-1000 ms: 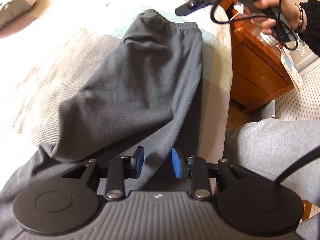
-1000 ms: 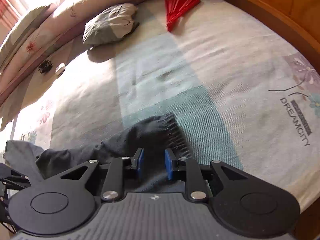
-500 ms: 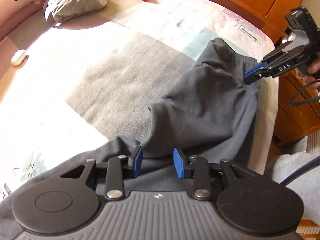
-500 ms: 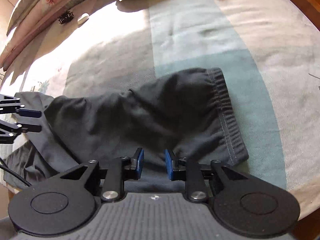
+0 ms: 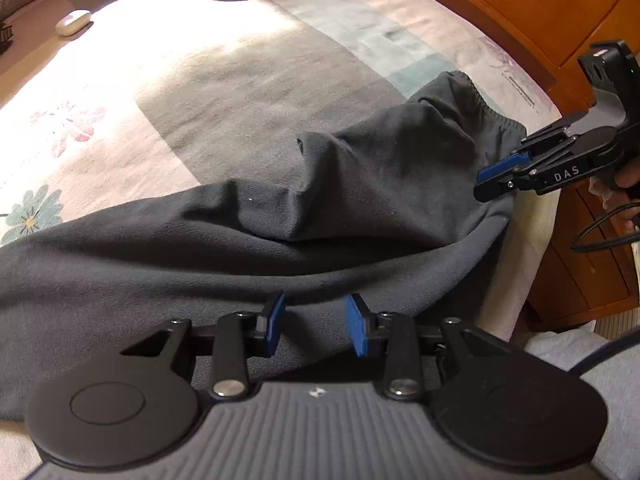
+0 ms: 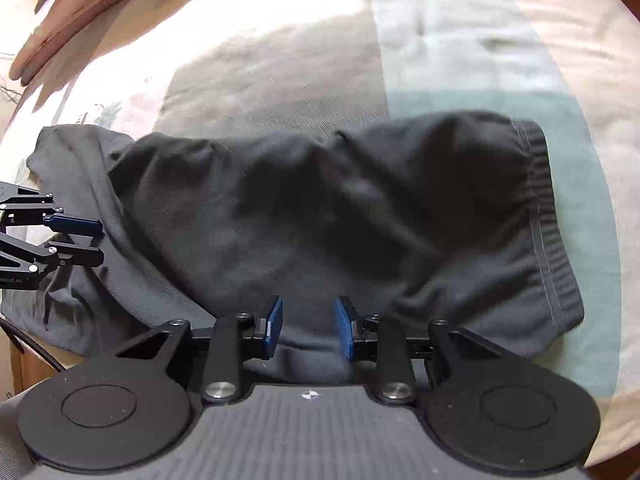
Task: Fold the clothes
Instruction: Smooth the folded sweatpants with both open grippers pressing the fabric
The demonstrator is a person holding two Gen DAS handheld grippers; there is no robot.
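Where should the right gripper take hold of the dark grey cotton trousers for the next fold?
Probably the ribbed elastic waistband of the dark grey cotton trousers, approached from the near bed edge: it lies flat, thick and exposed at the right gripper side.

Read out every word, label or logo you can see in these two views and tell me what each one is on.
"DAS": white letters on the side of the right hand-held gripper, seen from the left wrist view.
Dark print on the bedspread near the wooden footboard: too blurred to read.
White print on the left hand-held gripper body, at the right wrist view's edge: cut off, not legible.
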